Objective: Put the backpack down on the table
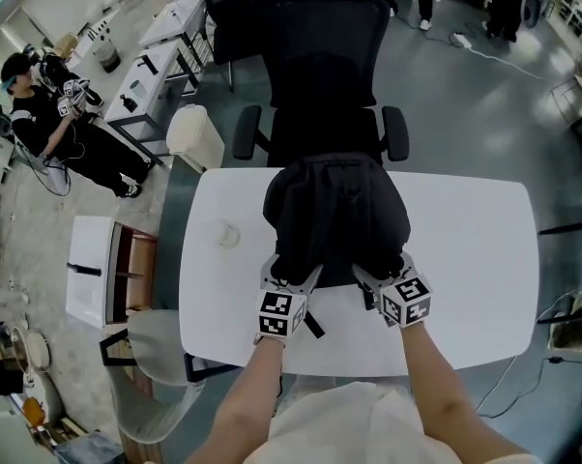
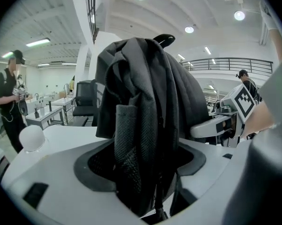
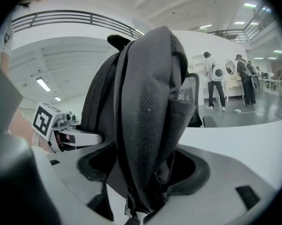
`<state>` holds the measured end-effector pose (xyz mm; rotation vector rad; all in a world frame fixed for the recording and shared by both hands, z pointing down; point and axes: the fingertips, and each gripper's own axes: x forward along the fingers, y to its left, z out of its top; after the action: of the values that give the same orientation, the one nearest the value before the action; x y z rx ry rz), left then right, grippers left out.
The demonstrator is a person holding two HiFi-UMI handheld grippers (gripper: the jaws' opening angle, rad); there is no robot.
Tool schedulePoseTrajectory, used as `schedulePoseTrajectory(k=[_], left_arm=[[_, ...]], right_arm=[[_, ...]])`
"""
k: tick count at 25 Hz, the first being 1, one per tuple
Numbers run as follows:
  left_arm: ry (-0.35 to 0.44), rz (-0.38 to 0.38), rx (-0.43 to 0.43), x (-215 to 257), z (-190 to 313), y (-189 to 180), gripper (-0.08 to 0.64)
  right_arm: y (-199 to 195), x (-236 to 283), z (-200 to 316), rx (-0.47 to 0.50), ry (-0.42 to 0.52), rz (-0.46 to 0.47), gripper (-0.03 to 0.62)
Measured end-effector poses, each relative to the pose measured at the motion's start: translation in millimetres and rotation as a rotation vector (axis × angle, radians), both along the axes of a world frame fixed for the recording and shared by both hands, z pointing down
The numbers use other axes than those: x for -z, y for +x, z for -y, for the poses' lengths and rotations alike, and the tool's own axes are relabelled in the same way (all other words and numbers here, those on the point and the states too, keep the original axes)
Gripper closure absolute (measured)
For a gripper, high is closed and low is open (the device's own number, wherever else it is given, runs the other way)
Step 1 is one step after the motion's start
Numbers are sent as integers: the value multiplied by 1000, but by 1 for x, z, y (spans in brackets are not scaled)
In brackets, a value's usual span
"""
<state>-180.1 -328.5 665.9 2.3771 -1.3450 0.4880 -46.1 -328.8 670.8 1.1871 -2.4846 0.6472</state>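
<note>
backpack [image 1: 337,216] standing mid-table [image 1: 465,259], 12 o'clock of both hands | left gripper [image 1: 293,275], right gripper [image 1: 383,271]: fingers spread, straps [image 2: 131,163] loose between | next: withdraw straight toward 6 o'clock, avoid snagging straps

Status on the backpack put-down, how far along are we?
Done: the black backpack looks to be resting on the white table. In hand: the left gripper and right gripper sit at its near edge with jaws apart, a shoulder strap between each pair and the pads not pressing. Left: probably only drawing both grippers clear of the straps.
</note>
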Motion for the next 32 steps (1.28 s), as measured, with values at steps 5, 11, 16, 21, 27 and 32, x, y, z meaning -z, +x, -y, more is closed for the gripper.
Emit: schedulePoseTrajectory(k=[5,11,16,21,27,32], left_arm=[[15,-19,7,14,-9,-6,209],[56,-26,32,37,-21,-16,207],[84,-27,79,54,-24,-33,207],[122,-25,123,78,-30,-48,209],[194,-22,165,111,-40,-64,268],[251,0,195,135,-49,-75,359]], right_arm=[[7,9,-7,-26,4,23,261],[19,27,-15,-67,24,47,261],[32,41,-22,-78,53,32,261],[53,60,-33,-101,74,30,261],[76,89,-46,-132,139,54,291],[95,117,-54,-161,211,55,375]])
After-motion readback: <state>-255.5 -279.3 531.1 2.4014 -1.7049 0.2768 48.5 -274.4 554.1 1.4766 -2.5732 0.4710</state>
